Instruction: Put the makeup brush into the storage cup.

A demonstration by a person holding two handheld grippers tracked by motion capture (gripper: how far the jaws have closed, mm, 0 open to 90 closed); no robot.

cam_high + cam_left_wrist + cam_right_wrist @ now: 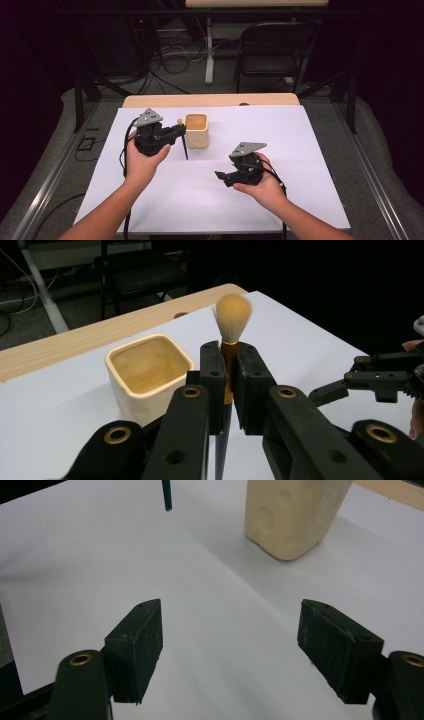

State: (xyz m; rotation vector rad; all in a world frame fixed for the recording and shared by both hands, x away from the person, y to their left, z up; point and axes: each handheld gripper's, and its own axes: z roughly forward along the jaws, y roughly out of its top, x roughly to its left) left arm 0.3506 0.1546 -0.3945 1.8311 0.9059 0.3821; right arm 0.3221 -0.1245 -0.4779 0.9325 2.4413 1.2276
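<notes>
A brush with pale bristles [232, 315] and a dark handle [185, 147] stands upright, clamped in my left gripper [230, 357]. Its jaws are shut on the brush's orange neck. In the high view the left gripper [177, 131] hovers just left of a cream square cup [196, 130], and the handle tip hangs above the white sheet. The cup [147, 367] is upright and looks hollow inside. My right gripper [220, 176] is at the front right of the cup, pointing left. Its jaws [240, 650] stand wide open over bare sheet, facing the cup [295, 515] and the handle's end [166, 495].
A white sheet [280, 150] covers most of the wooden table [210, 100]. Beyond the far edge are a black chair [272, 50], a table leg and floor cables. Dark metal frame rails run along both sides.
</notes>
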